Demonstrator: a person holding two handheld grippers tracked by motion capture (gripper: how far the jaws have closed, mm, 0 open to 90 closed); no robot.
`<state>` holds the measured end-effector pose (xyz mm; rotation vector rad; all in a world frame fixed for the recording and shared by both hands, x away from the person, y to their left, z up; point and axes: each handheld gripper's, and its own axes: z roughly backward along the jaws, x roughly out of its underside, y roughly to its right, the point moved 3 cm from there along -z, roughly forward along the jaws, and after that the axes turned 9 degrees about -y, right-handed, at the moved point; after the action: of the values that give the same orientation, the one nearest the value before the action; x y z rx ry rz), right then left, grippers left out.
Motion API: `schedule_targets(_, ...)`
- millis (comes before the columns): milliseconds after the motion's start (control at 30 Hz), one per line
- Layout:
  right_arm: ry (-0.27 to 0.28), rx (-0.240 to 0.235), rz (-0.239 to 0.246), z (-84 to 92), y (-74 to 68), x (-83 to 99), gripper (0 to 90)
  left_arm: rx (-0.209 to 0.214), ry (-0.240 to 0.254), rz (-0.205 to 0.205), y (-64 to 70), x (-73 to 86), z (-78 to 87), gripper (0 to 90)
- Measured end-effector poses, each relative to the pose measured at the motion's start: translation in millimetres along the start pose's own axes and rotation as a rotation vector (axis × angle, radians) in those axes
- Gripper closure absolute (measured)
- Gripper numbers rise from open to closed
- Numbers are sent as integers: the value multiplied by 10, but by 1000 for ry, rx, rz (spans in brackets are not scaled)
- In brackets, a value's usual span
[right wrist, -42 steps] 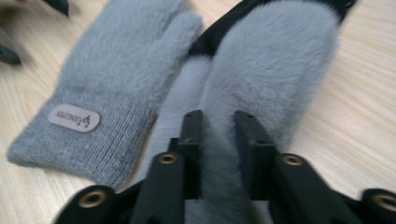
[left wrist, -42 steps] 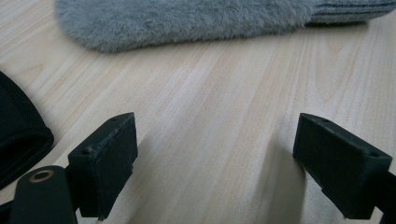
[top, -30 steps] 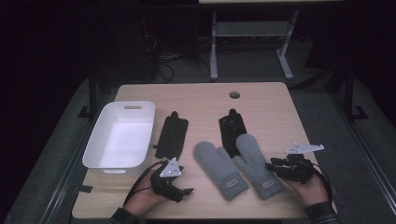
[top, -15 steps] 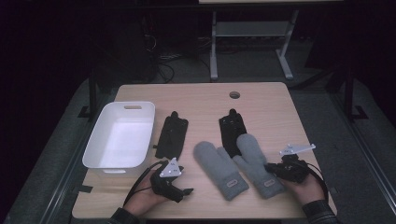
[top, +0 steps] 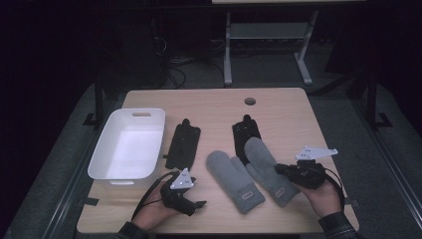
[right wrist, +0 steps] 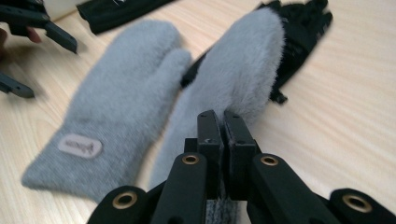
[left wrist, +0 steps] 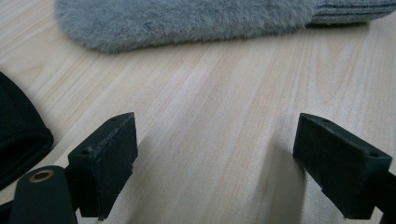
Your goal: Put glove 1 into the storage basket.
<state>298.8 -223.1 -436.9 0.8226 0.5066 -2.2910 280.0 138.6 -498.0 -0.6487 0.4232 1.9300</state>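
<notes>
The right gripper (right wrist: pixel 218 122) has just clamped one grey mitten (right wrist: pixel 233 74); the left gripper (left wrist: pixel 217 154) gapes empty; the white bin (top: pixel 102 154) holds nothing yet.

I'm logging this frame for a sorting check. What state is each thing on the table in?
White bin: empty, upright.
Left grey mitten: flat, free.
Right grey mitten: pinched at the cuff.
Two black gloves: flat.
Left gripper: open, empty.
Right gripper: just closed on the mitten.
</notes>
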Motion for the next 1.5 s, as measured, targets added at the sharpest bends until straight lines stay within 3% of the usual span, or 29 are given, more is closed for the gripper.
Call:
schedule_targets(300,67,-2,48,22,-133,-268,879,4,-2,6,5,-3,3,132)
schedule_targets(833,138,19,83,2,-170,-622,880,-1,-7,-4,-2,-2,7,132)
schedule_targets(1167,94,25,107,-122,-215,-595,880,-3,-10,-7,-3,-1,9,132)
schedule_targets(1500,37,-68,140,-280,-464,-565,870,-3,-10,-5,0,-2,9,132)
